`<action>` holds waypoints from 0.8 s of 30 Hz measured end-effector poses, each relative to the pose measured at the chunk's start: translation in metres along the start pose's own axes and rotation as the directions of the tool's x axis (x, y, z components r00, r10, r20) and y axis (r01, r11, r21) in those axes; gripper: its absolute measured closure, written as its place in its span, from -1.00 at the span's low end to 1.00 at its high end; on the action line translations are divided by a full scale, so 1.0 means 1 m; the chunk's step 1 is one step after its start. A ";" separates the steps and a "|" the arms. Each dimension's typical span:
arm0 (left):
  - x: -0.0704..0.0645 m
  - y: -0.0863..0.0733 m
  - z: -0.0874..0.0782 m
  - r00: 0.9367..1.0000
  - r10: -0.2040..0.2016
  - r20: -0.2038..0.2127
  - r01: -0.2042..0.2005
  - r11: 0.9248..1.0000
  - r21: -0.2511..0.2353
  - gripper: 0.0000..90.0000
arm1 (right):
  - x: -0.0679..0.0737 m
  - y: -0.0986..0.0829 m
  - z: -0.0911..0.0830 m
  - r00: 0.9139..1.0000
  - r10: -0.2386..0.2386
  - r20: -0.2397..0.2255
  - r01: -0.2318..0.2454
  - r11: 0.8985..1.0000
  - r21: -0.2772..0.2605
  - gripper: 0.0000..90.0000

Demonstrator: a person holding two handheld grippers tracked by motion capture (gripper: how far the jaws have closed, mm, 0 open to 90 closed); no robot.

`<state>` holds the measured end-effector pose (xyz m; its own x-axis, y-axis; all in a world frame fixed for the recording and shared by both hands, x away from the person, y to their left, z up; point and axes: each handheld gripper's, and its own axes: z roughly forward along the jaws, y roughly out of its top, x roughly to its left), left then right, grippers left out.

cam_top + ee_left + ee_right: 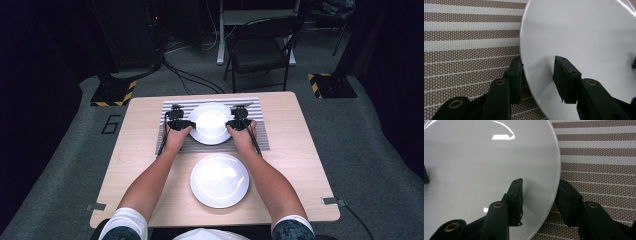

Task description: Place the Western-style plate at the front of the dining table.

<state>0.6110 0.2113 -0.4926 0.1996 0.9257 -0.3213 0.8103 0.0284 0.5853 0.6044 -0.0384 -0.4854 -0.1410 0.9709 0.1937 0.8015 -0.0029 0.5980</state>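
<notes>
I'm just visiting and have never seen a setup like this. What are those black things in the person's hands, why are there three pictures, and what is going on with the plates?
No robot here: a person sits at a wooden table holding a black two-jaw claw in each hand. The high view looks down from above; there the left claw and right claw sit at opposite edges of the far white plate. The other two pictures come from small cameras riding on each claw, looking along its jaws. In each, the jaws are open and straddle the plate's rim, one jaw over the plate, one outside on the striped placemat; they are not closed on it. That plate rests on the placemat. A second white plate lies nearer the person, on bare wood, untouched.
</notes>
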 end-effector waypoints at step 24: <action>-0.006 -0.001 0.006 0.997 0.041 -0.072 -0.041 0.999 0.004 0.27 | 0.009 -0.004 0.003 0.997 -0.057 0.060 0.057 0.998 0.000 0.28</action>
<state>0.6124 0.2038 -0.4953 0.1922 0.9509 -0.2426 0.8037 -0.0106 0.5950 0.6020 -0.0294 -0.4881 -0.1518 0.9820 0.1125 0.7922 0.0528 0.6079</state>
